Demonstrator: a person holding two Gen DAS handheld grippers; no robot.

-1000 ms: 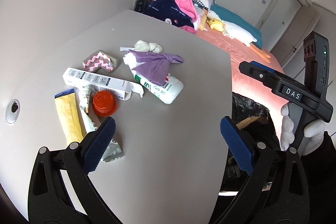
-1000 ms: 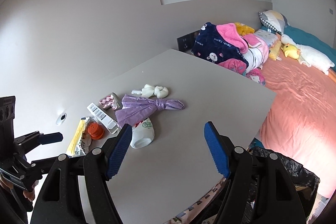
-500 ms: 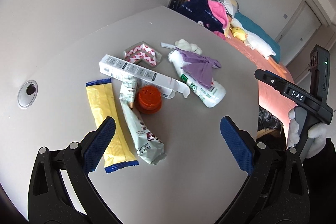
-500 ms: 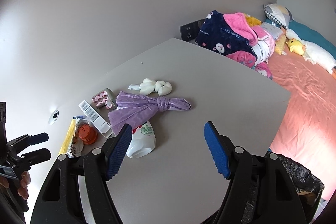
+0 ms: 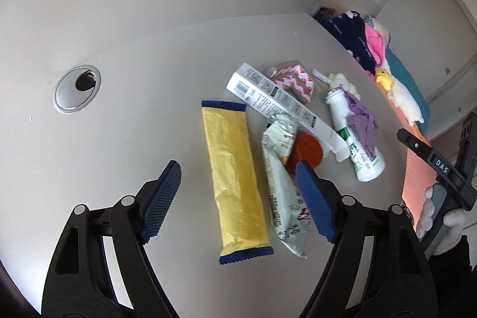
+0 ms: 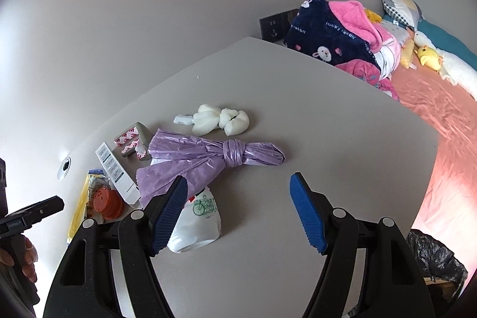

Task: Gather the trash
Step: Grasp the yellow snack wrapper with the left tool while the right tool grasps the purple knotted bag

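Trash lies on a grey table (image 5: 134, 115): a long yellow wrapper (image 5: 234, 178), a pale green snack wrapper (image 5: 283, 192), an orange lid (image 5: 307, 151), a white carton (image 5: 280, 105), a red-and-white patterned piece (image 5: 293, 79), a white bottle (image 5: 354, 139) and a knotted purple bag (image 6: 208, 158). White foam lumps (image 6: 220, 119) lie beyond the bag. My left gripper (image 5: 237, 195) is open, above the near half of the yellow wrapper. My right gripper (image 6: 238, 207) is open, just short of the purple bag and the bottle (image 6: 196, 222).
A round cable grommet (image 5: 77, 91) sits in the table at the left. A black-lined bin (image 6: 435, 258) stands below the table's right edge. A bed with a pink sheet (image 6: 447, 121), blankets and plush toys lies beyond.
My left gripper has swung left and moved in over the yellow and green wrappers. My right gripper has moved closer to the purple bag and bottle. Both stay open.
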